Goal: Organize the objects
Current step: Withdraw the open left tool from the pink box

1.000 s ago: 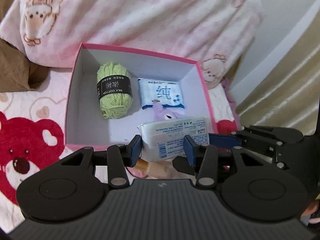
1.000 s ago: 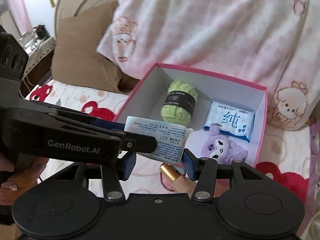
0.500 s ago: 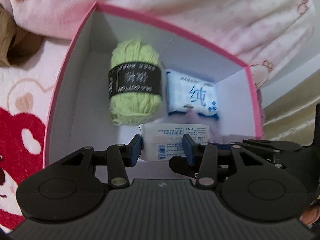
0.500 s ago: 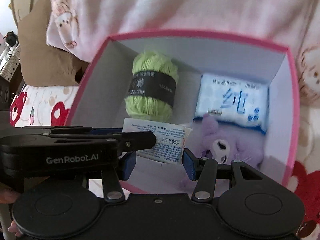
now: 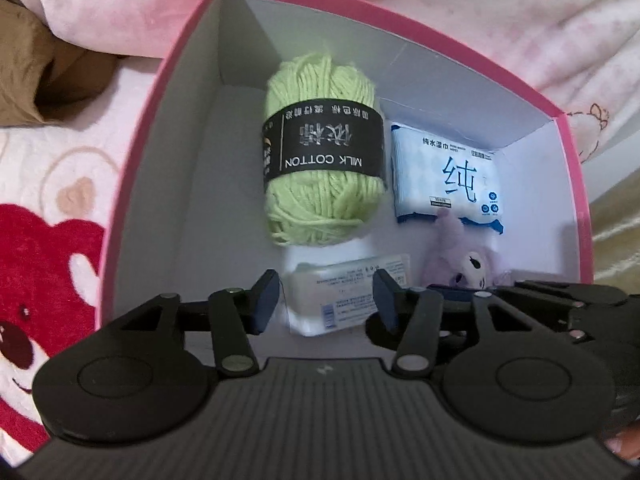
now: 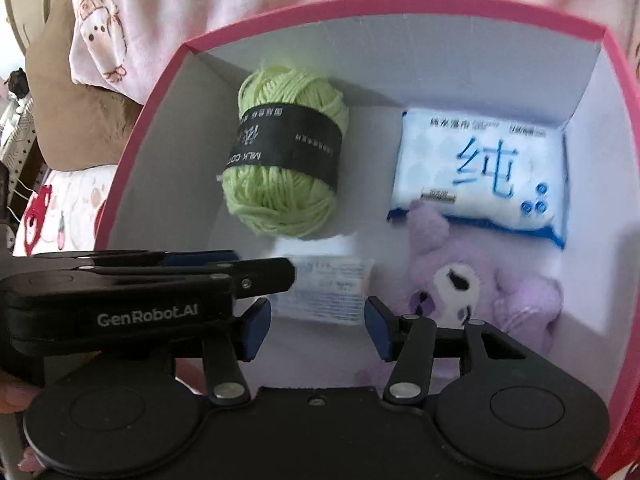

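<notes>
A pink box [image 5: 132,184] [image 6: 132,136] with a white inside holds a green yarn ball [image 5: 322,172] [image 6: 286,152], a blue-and-white wipes pack [image 5: 446,176] [image 6: 480,172] and a purple plush toy [image 5: 464,268] [image 6: 472,284]. A small white tissue pack [image 5: 348,296] [image 6: 324,292] lies on the box floor in front of the yarn. My left gripper [image 5: 326,302] is open just above it, jaws on either side, not touching. My right gripper [image 6: 316,326] is open and empty beside it, over the box's front part.
The box sits on a bed sheet with red bear prints [image 5: 44,272]. A pink blanket [image 5: 440,12] is heaped behind the box, and a brown pillow [image 5: 36,68] lies at the left.
My left gripper carried the tissue pack down into the box, then opened and let it go on the floor. Both grippers moved forward over the box.
</notes>
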{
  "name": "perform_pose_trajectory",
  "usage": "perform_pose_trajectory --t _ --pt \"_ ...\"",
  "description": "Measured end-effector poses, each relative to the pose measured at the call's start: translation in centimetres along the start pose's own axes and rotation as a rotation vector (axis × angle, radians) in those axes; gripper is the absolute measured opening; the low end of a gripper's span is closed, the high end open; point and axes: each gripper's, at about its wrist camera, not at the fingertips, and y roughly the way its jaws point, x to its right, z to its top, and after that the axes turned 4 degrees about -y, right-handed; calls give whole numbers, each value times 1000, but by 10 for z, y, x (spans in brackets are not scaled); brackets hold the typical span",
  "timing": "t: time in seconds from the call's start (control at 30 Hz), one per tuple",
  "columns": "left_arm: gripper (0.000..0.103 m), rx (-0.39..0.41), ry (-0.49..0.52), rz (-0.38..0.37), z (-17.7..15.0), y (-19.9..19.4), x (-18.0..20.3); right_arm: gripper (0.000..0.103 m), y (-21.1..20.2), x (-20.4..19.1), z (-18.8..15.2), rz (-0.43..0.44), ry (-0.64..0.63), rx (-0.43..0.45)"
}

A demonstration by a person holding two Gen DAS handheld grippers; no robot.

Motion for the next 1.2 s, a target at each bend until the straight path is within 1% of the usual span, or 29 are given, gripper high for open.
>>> perform_pose_trajectory --t 0.07,0.17,0.2,0.23,0.37,0.43,0.53,0.73,0.87,1.07,1.2 --pt "52 28 -17 -7 -1 -7 -2 58 -10 1 0 4 -12 26" --pt "55 49 -15 -20 -4 -20 1 58 -30 1 -4 13 -34 68" --pt "58 56 -12 -17 -6 -25 3 58 -37 2 -6 17 -38 80" --pt "61 63 -6 -8 -7 -32 5 58 -45 2 -9 22 -44 94" --pt "66 79 30 31 -15 -58 14 58 -71 -6 -18 26 -84 140" --pt "72 87 39 37 -19 -71 19 59 -86 -8 -23 30 -95 159" --pt "75 108 87 47 -29 -97 26 59 -111 -14 -31 26 -120 190" --pt "76 142 194 86 -53 -147 47 61 -163 -27 -56 0 -219 235" --pt "76 143 238 85 -69 -174 60 64 -194 -34 -75 -25 -283 246" --pt "77 158 315 117 -98 -204 81 66 -228 -38 -102 -52 -345 262" --pt "80 161 343 115 -116 -217 94 70 -247 -41 -120 -59 -387 278"
